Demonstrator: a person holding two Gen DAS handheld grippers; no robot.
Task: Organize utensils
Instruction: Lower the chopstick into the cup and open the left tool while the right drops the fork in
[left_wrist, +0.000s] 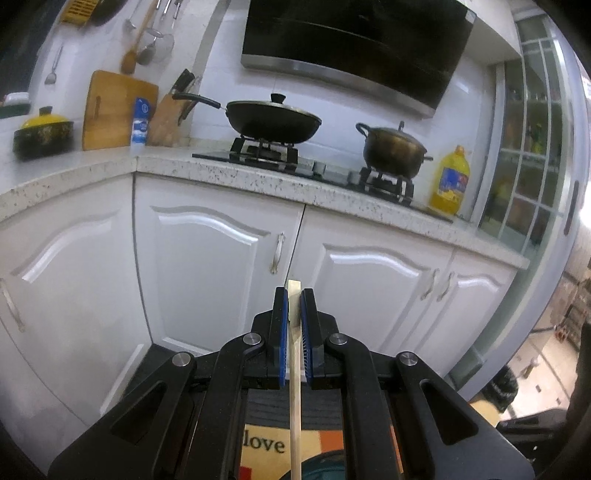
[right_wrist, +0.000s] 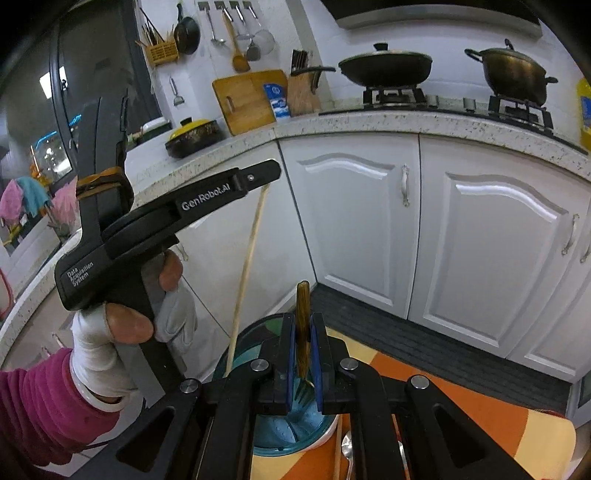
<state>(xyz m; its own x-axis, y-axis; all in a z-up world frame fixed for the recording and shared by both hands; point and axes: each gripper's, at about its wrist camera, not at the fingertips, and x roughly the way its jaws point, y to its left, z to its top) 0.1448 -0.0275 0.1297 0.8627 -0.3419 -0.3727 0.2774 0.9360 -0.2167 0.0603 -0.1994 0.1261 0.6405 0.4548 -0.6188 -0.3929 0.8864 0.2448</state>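
Your left gripper clamps a chopstick upright between its jaws, cabinets beyond. Your right gripper pinches a fork, tines down over the blue holder below the jaws; a spoon lies beside it.

The left hand-held gripper clamps a pale chopstick upright; far beyond, a wok sits on the table.

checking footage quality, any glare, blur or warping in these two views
Left wrist: fisheye bends the counter, glare streaks the cabinet doors, the chopstick in the left gripper stays sharp. Right wrist: black corners, soft edges, the fork in the right gripper is crisp.
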